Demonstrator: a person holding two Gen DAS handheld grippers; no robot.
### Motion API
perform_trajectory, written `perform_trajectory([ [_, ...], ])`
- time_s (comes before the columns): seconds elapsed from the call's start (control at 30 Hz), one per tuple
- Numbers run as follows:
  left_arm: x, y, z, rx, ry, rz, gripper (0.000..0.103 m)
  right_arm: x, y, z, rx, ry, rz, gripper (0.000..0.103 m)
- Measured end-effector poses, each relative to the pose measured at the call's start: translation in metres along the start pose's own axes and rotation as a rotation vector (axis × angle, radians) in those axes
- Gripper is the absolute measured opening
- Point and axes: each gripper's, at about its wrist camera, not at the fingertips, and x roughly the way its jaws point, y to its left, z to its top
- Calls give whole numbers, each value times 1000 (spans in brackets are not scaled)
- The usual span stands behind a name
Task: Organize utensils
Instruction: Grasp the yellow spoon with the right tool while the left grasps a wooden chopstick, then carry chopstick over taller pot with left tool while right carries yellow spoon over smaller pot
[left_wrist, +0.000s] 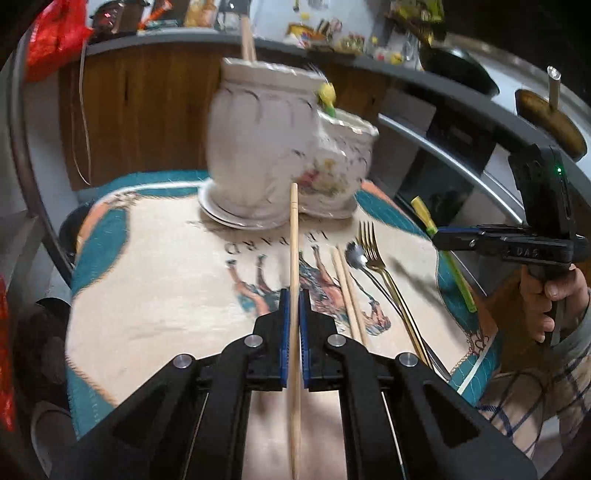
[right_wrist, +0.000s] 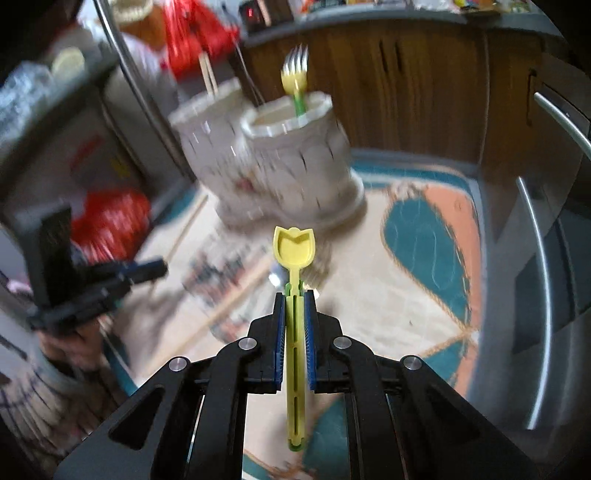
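My left gripper (left_wrist: 294, 295) is shut on a wooden chopstick (left_wrist: 293, 236) that points toward two white ceramic holders. The larger holder (left_wrist: 258, 144) has chopsticks in it; the smaller flowered holder (left_wrist: 340, 166) has a yellow-green fork in it. My right gripper (right_wrist: 294, 295) is shut on a yellow-green plastic spoon (right_wrist: 293, 245), held above the table short of the holders (right_wrist: 295, 155). The right gripper also shows in the left wrist view (left_wrist: 437, 238) at the right. On the table lie a second chopstick (left_wrist: 347, 291), a silver spoon (left_wrist: 356, 256) and a gold fork (left_wrist: 373, 247).
The table carries a cloth (left_wrist: 166, 277) with teal and orange edges and printed horses. A white plate (left_wrist: 236, 218) sits under the larger holder. A wooden counter (left_wrist: 155, 110) with clutter stands behind. Steel appliance handles (right_wrist: 543, 295) run along the right.
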Motion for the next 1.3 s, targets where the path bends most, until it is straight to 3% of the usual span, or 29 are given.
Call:
perform_trajectory([
  [0.17, -34, -2, 8, 4, -142, -17, 4, -11, 7, 10, 3, -115, 48, 10],
  [0.33, -50, -5, 26, 4, -228, -18, 4, -18, 13, 24, 6, -225, 107, 10],
  [0.53, -59, -2, 51, 0, -326, -10, 4, -9, 21, 44, -14, -273, 144, 10],
  [0.87, -49, 1, 94, -22, -425, -30, 4, -13, 30, 75, -38, -391, 140, 10],
  [1.3, -30, 17, 155, -109, -572, -149, 4, -9, 25, 114, -41, -541, 114, 10],
])
